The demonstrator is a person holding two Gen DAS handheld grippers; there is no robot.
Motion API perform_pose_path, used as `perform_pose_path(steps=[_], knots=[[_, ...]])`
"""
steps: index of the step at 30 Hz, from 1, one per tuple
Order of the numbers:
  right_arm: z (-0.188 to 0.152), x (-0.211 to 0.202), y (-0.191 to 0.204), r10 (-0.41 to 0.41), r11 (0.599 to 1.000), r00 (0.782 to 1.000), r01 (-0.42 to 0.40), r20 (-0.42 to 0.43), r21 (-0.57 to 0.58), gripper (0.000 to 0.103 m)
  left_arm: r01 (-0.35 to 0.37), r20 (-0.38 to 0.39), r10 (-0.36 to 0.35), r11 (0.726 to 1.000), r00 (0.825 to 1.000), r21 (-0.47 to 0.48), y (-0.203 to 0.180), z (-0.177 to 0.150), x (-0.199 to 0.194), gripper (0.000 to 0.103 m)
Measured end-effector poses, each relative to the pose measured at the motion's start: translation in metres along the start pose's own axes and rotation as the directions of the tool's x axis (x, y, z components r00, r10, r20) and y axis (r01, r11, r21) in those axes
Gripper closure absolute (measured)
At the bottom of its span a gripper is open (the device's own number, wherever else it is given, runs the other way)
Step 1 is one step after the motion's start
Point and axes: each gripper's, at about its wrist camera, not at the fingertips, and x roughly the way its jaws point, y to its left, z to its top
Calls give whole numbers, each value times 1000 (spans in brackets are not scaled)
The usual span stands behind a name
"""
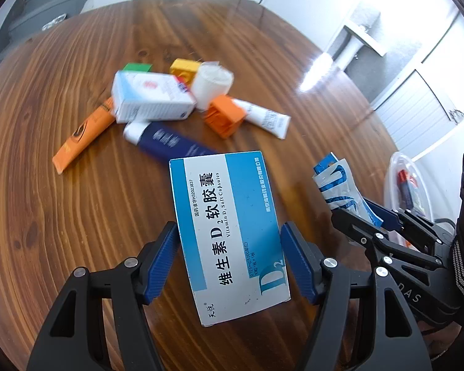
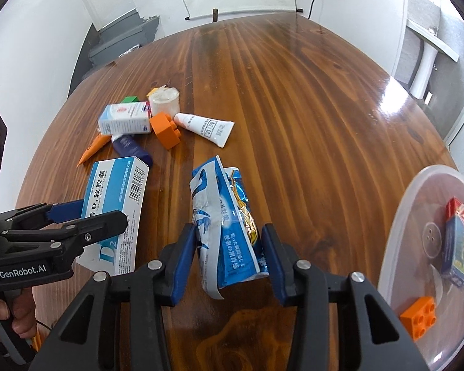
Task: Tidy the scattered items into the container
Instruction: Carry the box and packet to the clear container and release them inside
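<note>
My left gripper [image 1: 229, 262] clamped the blue-and-white vitamin D carton [image 1: 229, 235]; my right gripper [image 2: 229, 256] pinched a crinkled blue foil sachet [image 2: 225, 225] off-centre. It risked slipping before reaching the clear plastic container [image 2: 396, 225], near right.

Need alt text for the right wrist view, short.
The right gripper holds a crumpled blue-and-white sachet above a wooden table. At right, a clear plastic container holds a small box and an orange brick; at left, the left gripper holds a vitamin D box, with tubes, boxes and blocks piled behind.
</note>
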Motion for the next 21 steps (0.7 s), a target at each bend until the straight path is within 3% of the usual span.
perform_pose_path(steps=[11,21], knots=[[-14,-53,-38,-90,988,991,77,98,131,55,68,45,-74,990,996,126,-64,38,5,33],[-41,-100,-96,-242,927,959,184,148,328,55,162,32,-178,947,983,278,-139,41,6,33]])
